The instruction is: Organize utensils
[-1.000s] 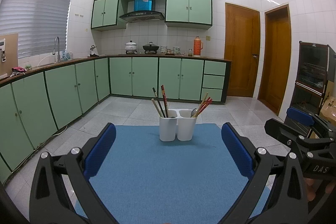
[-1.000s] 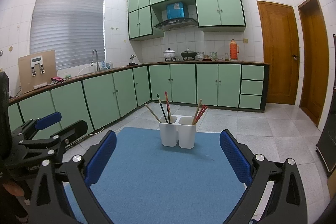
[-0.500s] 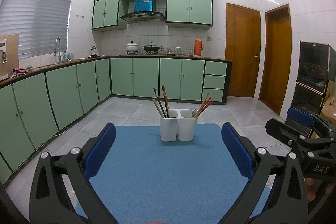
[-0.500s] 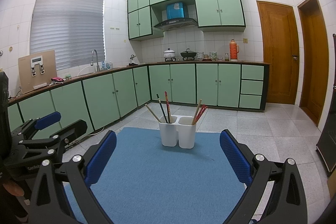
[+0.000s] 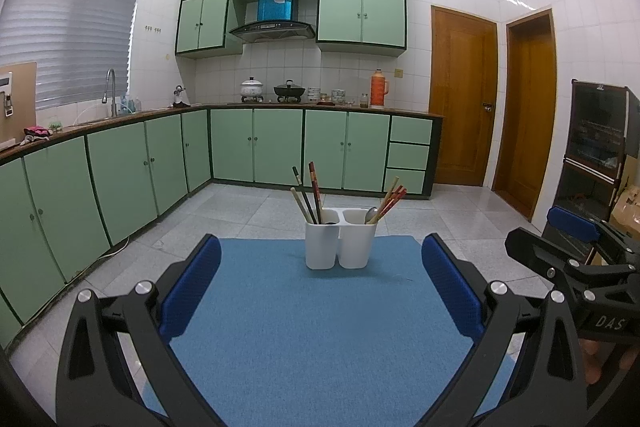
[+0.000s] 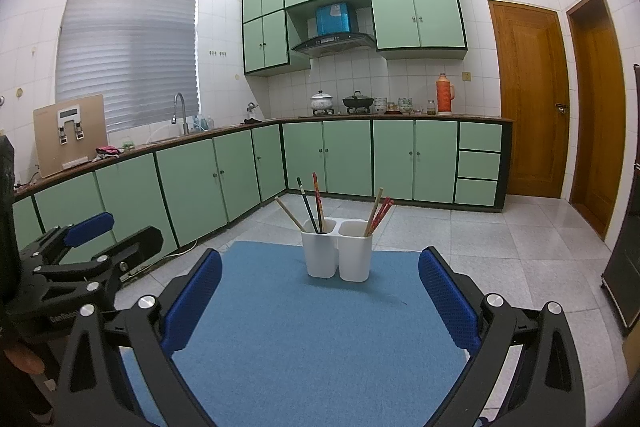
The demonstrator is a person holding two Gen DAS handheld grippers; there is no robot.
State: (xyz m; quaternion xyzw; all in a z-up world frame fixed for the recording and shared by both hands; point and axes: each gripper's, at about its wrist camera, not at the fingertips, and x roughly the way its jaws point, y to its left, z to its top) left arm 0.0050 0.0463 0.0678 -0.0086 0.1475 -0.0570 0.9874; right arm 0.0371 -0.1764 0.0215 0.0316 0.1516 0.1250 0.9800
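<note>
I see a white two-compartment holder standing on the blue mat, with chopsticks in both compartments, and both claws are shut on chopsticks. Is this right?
Not quite. The white holder does stand on the blue mat with chopsticks in both compartments, but neither claw grips anything. In the left wrist view the left claw is open and empty, and in the right wrist view so is the right claw.

Utensil holder [image 5: 341, 243] on mat [image 5: 320, 327] (far end), chopsticks [image 5: 310, 193] inside.

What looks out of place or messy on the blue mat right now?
Nothing is spilled or damaged. The white two-cup holder stands upright on the blue mat. The only untidy thing: chopsticks lean at mixed angles in both cups, with a spoon among those on the right.
</note>
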